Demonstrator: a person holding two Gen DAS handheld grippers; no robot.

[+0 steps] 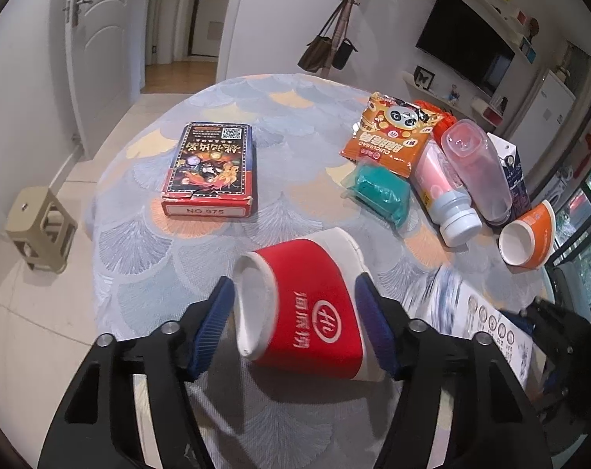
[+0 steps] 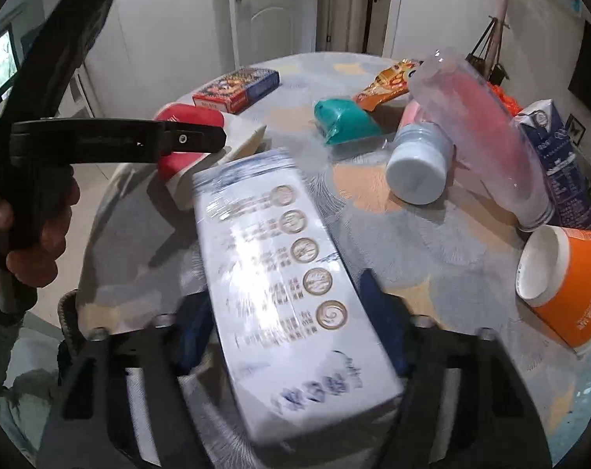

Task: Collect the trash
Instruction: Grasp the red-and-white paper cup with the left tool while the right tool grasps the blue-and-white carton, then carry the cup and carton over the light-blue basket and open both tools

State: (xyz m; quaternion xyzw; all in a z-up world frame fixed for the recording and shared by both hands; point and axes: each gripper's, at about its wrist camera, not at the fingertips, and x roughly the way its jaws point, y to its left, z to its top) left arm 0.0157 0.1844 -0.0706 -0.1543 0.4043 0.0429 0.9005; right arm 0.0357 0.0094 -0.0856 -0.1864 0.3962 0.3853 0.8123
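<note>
On the left of the surface, which wears a fan-patterned cloth, lies a flat card box, well apart from the other things. Nearer, the left hand-held gripper has a red paper cup lying on its side between its blue pads; the pads stand at the cup's two ends, and I judge they pinch it, because a cup on its side rolls easily if it is not held at both ends. To the right, the right hand-held gripper pinches a white carton across its width, with the long body pointing forward, probably so it can be carried out lengthwise. Further right the other trash lies close together: a teal packet, an orange snack bag, a pink bottle, a clear bottle, a dark carton and an orange cup on its side.
</note>
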